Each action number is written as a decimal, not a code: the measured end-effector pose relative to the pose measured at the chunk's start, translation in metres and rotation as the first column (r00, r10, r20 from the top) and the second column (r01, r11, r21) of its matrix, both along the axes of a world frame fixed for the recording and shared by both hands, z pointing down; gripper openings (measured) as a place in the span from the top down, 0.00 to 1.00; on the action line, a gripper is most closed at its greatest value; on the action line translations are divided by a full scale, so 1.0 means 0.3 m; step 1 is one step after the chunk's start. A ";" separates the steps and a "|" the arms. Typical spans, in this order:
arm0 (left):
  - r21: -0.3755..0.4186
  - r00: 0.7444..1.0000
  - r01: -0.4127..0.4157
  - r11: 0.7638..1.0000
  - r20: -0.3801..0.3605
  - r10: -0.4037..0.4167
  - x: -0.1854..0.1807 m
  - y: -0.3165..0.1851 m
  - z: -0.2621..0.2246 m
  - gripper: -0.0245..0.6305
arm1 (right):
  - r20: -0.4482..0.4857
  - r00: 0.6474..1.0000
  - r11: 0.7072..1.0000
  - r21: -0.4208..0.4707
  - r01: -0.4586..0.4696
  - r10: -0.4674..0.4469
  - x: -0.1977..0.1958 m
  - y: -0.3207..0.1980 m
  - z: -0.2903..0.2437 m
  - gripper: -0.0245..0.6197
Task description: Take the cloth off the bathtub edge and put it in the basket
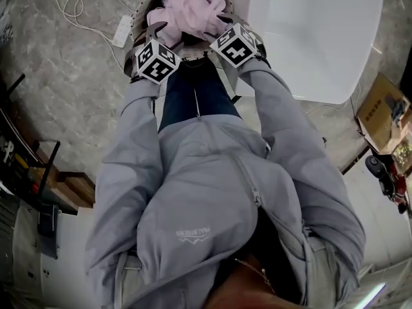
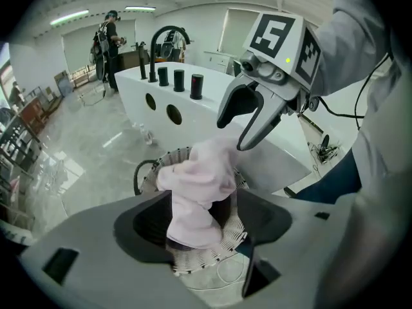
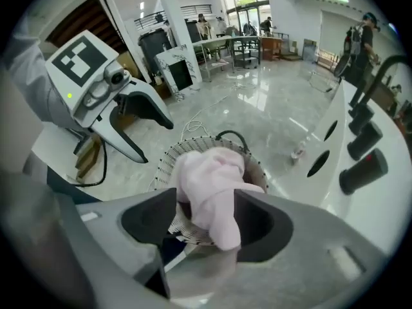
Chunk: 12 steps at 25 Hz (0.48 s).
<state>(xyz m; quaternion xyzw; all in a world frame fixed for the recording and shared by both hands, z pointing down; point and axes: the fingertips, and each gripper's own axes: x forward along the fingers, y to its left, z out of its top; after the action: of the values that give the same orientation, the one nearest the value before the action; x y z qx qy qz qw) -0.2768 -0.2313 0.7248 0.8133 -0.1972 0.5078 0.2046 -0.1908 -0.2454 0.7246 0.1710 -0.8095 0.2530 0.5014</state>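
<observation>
The pale pink cloth [image 1: 187, 11] lies bunched in the top of the round wire basket [image 1: 137, 19] on the floor beside the white bathtub [image 1: 322, 37]. My left gripper [image 1: 164, 36] and right gripper [image 1: 222, 32] both reach into the basket's mouth from the near side. In the left gripper view the cloth [image 2: 196, 185] hangs loosely in the wide gap of my left gripper [image 2: 203, 219], over the basket [image 2: 164, 159]; the right gripper [image 2: 233, 136] stands open above it. In the right gripper view the cloth [image 3: 212, 192] sags between the parted jaws of my right gripper [image 3: 206, 219].
A white power strip [image 1: 121, 31] with coiled cable lies on the floor left of the basket. A cardboard box [image 1: 380, 111] sits right of the tub. Black taps [image 2: 179, 79] stand on the tub's rim. A person [image 2: 109, 44] stands far off.
</observation>
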 end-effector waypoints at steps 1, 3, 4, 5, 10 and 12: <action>-0.012 1.000 0.012 1.000 -0.003 -0.012 -0.008 0.013 0.007 0.51 | 0.010 1.000 1.000 -0.020 -0.016 0.016 0.005 0.013 0.006 0.55; -0.017 1.000 0.030 0.999 -0.009 -0.030 -0.021 0.026 0.014 0.51 | 0.021 0.999 0.999 -0.033 -0.035 0.036 0.006 0.025 0.010 0.55; -0.018 0.999 0.034 0.999 -0.010 -0.034 -0.026 0.033 0.017 0.51 | 0.022 0.999 0.999 -0.032 -0.040 0.041 0.003 0.029 0.011 0.55; -0.020 0.999 0.036 0.999 -0.012 -0.036 -0.028 0.040 0.018 0.51 | 0.022 0.999 0.999 -0.028 -0.041 0.042 -0.001 0.032 0.010 0.55; -0.003 0.998 0.044 0.999 -0.037 -0.044 -0.011 0.026 -0.013 0.51 | 0.025 0.998 0.998 0.034 -0.050 0.050 -0.013 0.005 -0.023 0.55; 0.016 0.997 0.053 0.998 -0.053 -0.053 -0.005 0.002 -0.038 0.51 | 0.025 0.999 0.997 0.066 -0.049 0.047 -0.019 -0.010 -0.046 0.55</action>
<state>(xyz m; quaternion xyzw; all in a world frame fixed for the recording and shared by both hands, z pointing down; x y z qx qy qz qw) -0.2782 -0.2306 0.7133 0.8226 -0.2176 0.4789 0.2162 -0.1965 -0.2484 0.7109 0.2039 -0.8190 0.2401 0.4796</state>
